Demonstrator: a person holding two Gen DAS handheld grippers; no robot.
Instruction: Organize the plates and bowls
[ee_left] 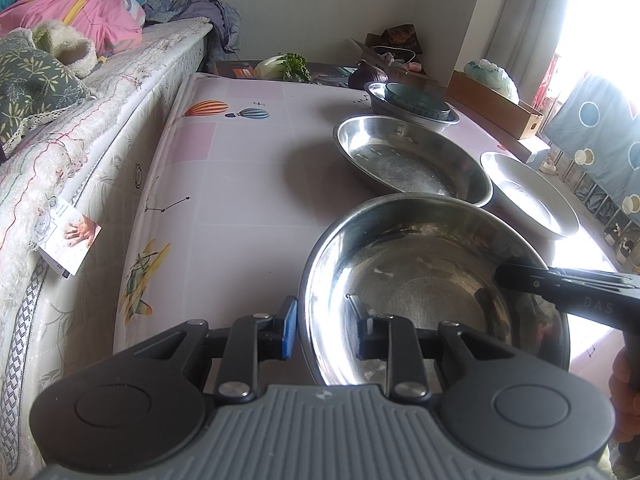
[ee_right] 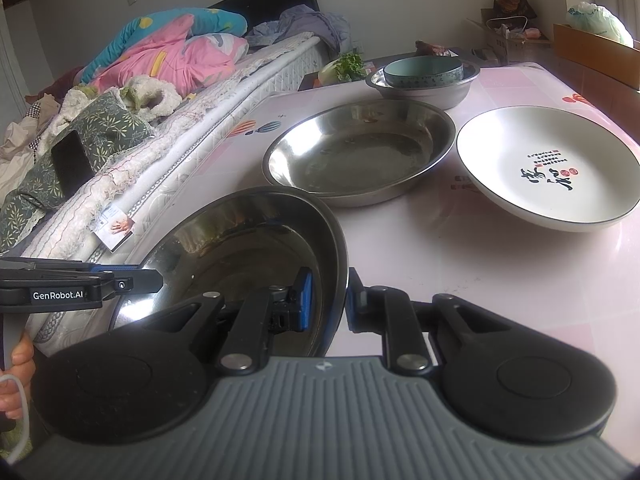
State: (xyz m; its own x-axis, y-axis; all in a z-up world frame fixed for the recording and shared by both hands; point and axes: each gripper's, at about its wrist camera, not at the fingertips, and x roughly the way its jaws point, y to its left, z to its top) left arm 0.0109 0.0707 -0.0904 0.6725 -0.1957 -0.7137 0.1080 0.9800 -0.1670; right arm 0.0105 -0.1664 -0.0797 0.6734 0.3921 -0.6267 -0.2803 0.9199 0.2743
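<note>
A steel plate (ee_left: 432, 280) (ee_right: 248, 248) is held between both grippers above the near table. My left gripper (ee_left: 326, 330) is shut on its left rim, one finger outside and one inside. My right gripper (ee_right: 328, 304) is shut on its right rim; it also shows in the left wrist view (ee_left: 560, 284). A second steel plate (ee_left: 408, 156) (ee_right: 356, 152) lies on the table beyond. A white ceramic plate (ee_right: 548, 164) (ee_left: 528, 196) with black writing lies to its right. At the back a teal bowl (ee_right: 424, 70) (ee_left: 416, 100) sits inside a steel bowl (ee_right: 420, 88) (ee_left: 416, 116).
The table (ee_left: 240, 184) has a pink patterned cover. A bed (ee_left: 80, 128) with quilts runs along its left edge. Vegetables (ee_left: 288, 66), a cardboard box (ee_left: 496, 100) and clutter stand at the table's far end. A phone (ee_right: 72, 164) lies on a pillow.
</note>
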